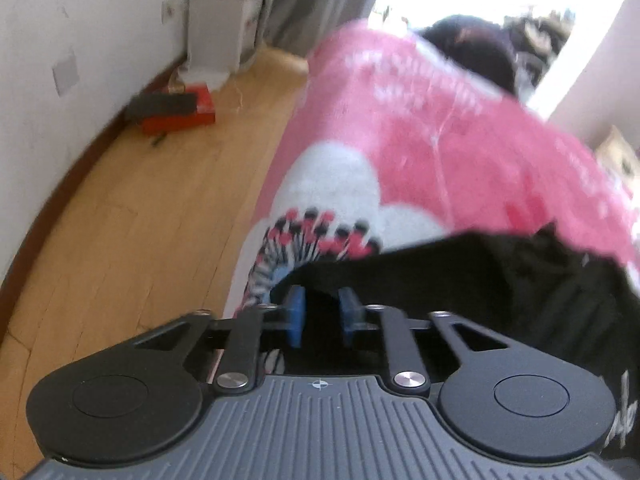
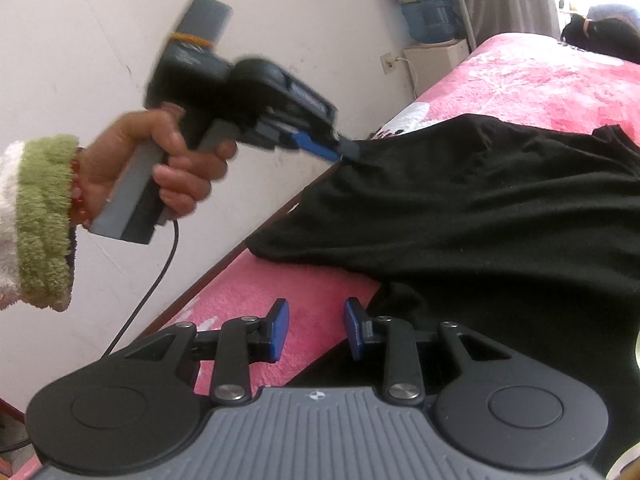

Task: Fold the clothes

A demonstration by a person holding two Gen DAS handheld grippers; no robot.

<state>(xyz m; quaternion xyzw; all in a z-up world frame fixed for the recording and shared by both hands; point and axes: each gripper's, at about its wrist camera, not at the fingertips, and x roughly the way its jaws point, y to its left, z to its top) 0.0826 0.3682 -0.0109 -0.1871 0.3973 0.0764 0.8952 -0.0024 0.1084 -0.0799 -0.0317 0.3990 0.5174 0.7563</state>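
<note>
Black garment [image 2: 480,208], probably a T-shirt, lies across the pink floral fleece blanket [image 2: 532,80] on the bed, 1 edge lifted off the surface.

Left gripper [image 2: 346,151] is clamped onto that raised edge. The cloth pulls to a point at the blue pads [image 2: 316,148], so the hold looks meant to carry a flap up and over for a fold. A hand [image 2: 168,164] in a green fuzzy cuff [image 2: 44,216] squeezes the handle.

Right gripper [image 2: 316,330] hovers low by the near hem, jaws apart, nothing between them; pink blanket shows through the gap.

White script print at the garment's lower corner [image 1: 622,416], too blurred to read. Blue water jug [image 2: 426,4] carries a label, illegible. Red box [image 1: 180,114] lies on the wood floor [image 1: 132,232].
</note>
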